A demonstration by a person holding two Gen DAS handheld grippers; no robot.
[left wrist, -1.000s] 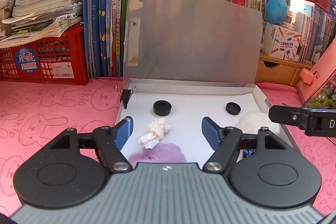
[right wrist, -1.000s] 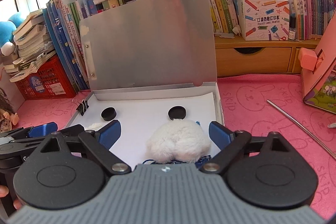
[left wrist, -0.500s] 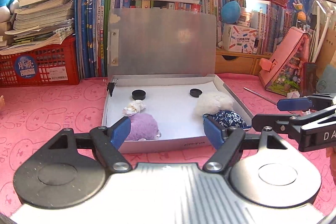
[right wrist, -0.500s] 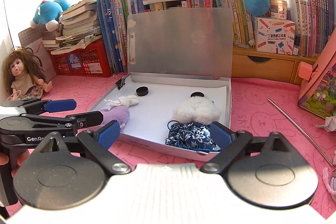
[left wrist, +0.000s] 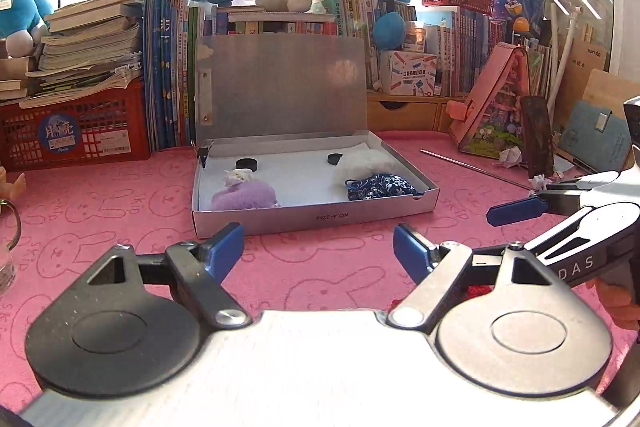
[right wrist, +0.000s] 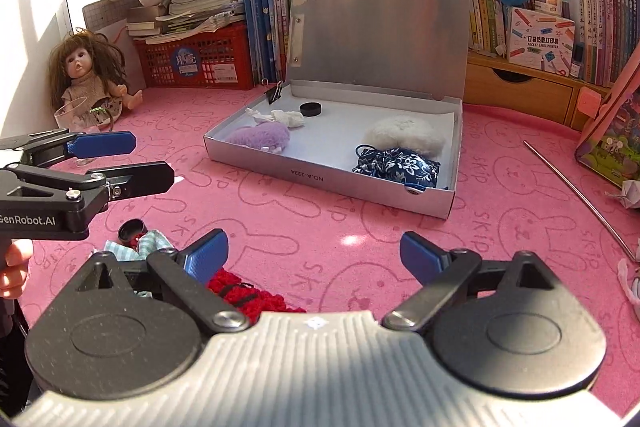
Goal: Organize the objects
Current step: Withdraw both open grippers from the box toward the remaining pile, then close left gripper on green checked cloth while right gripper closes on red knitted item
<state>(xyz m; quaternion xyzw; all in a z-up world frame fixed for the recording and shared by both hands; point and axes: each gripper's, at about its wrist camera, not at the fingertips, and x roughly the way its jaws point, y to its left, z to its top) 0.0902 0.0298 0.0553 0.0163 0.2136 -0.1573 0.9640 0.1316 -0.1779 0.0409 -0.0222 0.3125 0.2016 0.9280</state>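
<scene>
Both grippers empty, clear of the box (right wrist: 328, 183): left gripper (left wrist: 318, 247) jaws just widened, right gripper (right wrist: 314, 253) spread. Pouch (right wrist: 396, 165) inside box, front right. Next: likely red knit (right wrist: 244, 297) near box front.

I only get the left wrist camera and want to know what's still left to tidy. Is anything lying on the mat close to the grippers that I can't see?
Observer: Yes, a red knitted piece lies on the mat, partly hidden behind the right gripper.
Operator: Anything beside it?
Observer: A checked cloth, with a small dark round cap next to it.
Operator: Is the right gripper holding something?
Observer: No, its jaws stand open with nothing between them.
</scene>
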